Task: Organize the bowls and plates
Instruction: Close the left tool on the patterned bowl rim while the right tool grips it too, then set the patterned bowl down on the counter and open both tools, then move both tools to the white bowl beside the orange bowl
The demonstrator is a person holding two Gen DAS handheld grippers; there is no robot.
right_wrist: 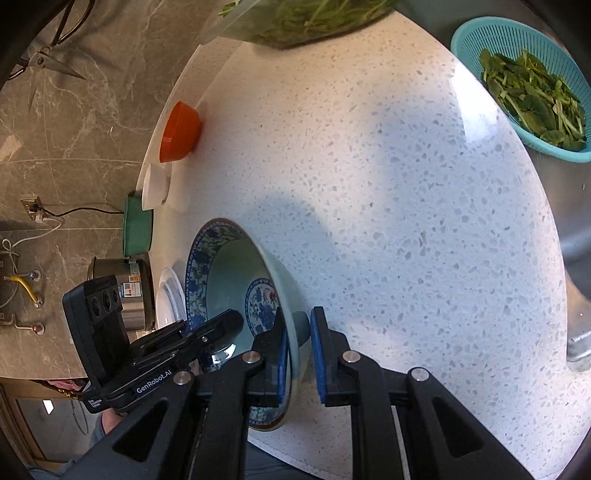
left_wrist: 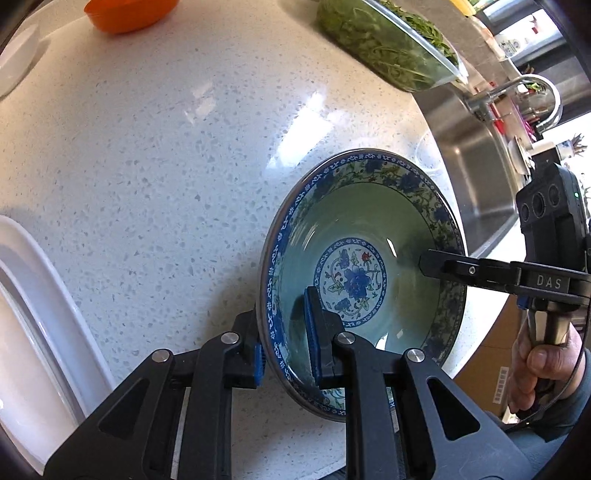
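White speckled stone countertop (left_wrist: 155,155) spreads ahead of both tools, and over it the blue-and-green floral bowl (left_wrist: 364,258) hangs tilted, its rim pinched on one side by the left gripper (left_wrist: 286,341) and on the opposite side by the right gripper (right_wrist: 299,363), each narrowed onto the wall. To do this well, I judge both hands should travel together and level it before setting down. A white plate (left_wrist: 40,295) lies left of the left gripper; spinach tub (left_wrist: 384,40), orange bowl (left_wrist: 129,13) and sink (left_wrist: 476,162) lie beyond.
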